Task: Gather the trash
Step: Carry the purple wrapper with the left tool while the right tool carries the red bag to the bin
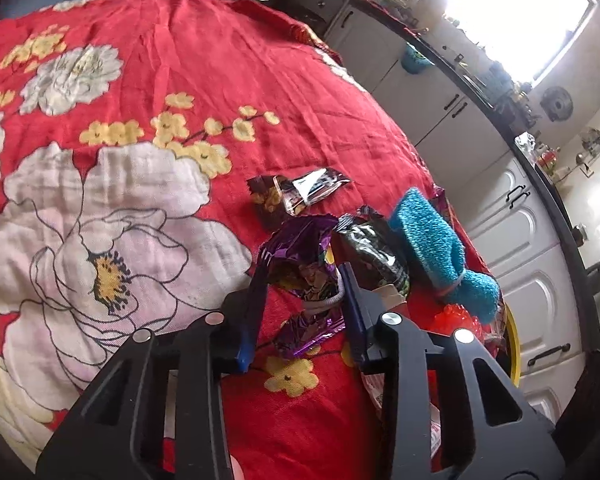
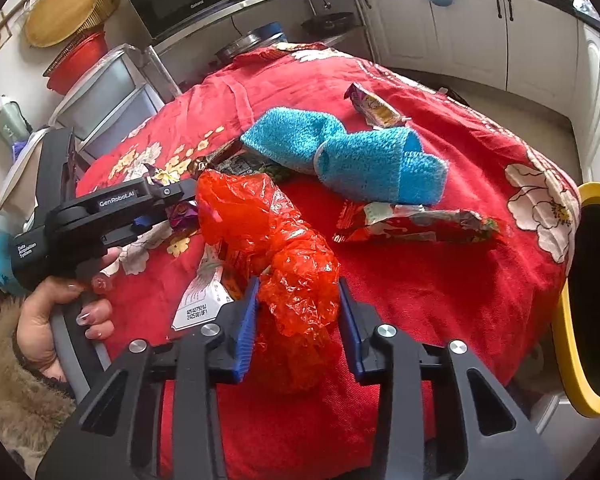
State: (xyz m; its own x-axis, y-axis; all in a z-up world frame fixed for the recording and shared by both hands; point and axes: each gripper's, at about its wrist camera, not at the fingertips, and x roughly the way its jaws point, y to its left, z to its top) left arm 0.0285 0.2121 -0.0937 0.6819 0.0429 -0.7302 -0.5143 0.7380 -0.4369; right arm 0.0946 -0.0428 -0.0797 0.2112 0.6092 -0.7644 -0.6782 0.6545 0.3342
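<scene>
— Gripping anything, the left claw (image 1: 304, 280)?

— Yes, its blue fingers (image 1: 256, 300) are clamped on the crumpled purple wrapper (image 1: 300, 256), which lies on the red flowered cloth (image 1: 180, 80) that covers the worktop.

— And the right claw (image 2: 298, 300)?

— Clenched on the crumpled red plastic bag (image 2: 268, 232), near the front edge of the worktop, pads pressing into both its sides.

— What else is left on the cloth?

— A blue knitted slipper (image 2: 360, 160) lies toward the middle. A red snack packet (image 2: 412, 222) sits just in front of it, toward the right edge, and a small purple-and-yellow packet (image 2: 374, 106) lies beyond it, nearer the far edge. A dark wrapper (image 1: 296, 192) lies just past the purple one, and a white printed carton (image 2: 200, 300) sits beside the red bag.

— Where's the bin?

— A yellow-rimmed bin (image 2: 568, 320) stands just off the right edge of the worktop.

— Is the person in view?

— A hand (image 2: 60, 312) with a furry cuff holds the left claw's grip.
</scene>
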